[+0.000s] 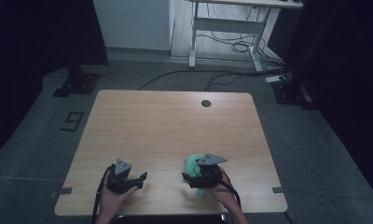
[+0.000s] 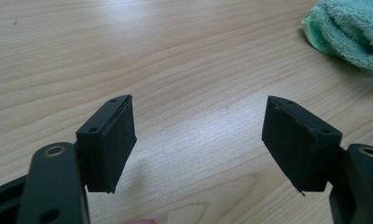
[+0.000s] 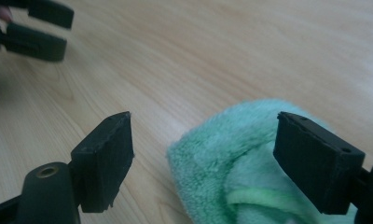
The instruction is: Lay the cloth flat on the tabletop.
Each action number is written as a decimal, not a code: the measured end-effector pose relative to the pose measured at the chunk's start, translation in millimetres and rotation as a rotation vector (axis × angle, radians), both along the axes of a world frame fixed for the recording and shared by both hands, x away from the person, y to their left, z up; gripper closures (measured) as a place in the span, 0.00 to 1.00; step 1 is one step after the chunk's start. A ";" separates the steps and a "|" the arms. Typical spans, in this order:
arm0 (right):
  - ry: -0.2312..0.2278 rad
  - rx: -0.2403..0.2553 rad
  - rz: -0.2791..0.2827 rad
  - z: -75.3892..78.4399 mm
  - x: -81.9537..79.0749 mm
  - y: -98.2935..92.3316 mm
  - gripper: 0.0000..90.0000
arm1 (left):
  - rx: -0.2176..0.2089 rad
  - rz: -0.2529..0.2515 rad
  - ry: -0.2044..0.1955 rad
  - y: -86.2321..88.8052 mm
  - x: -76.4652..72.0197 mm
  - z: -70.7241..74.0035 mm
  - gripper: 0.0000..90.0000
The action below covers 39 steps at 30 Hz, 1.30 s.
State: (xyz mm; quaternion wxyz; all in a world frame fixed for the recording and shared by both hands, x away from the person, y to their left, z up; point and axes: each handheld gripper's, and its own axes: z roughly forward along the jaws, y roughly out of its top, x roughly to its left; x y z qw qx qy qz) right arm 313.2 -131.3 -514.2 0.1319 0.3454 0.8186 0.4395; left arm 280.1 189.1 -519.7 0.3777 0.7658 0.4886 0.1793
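Right tongs agape, low over green towel

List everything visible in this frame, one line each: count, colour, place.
Towel: one, mint green, bunched on the table near the front edge, between the right claw's open jaws.
Table: one, light wood, centre; dark round grommet near its far edge.
Desk frame: one, white, on the floor behind.
Cables: several, black, on the floor beneath that desk.
Left claw: black, open, over bare wood.
Right claw: black, open, over the towel.
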 end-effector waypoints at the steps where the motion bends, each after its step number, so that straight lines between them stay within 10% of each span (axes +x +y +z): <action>1: 0.004 -0.010 -0.002 -2.9 0.7 0.8 0.22 | 0.000 0.001 -0.001 0.0 -0.2 0.1 0.29; 19: 0.000 -0.130 -0.079 -22.0 8.1 -5.4 0.57 | 0.013 -0.006 0.007 -1.8 -0.8 -3.1 0.29; 39: 0.014 -0.046 -0.091 -17.7 12.6 -21.1 0.83 | 0.022 -0.019 0.016 -4.1 -0.7 -6.4 0.29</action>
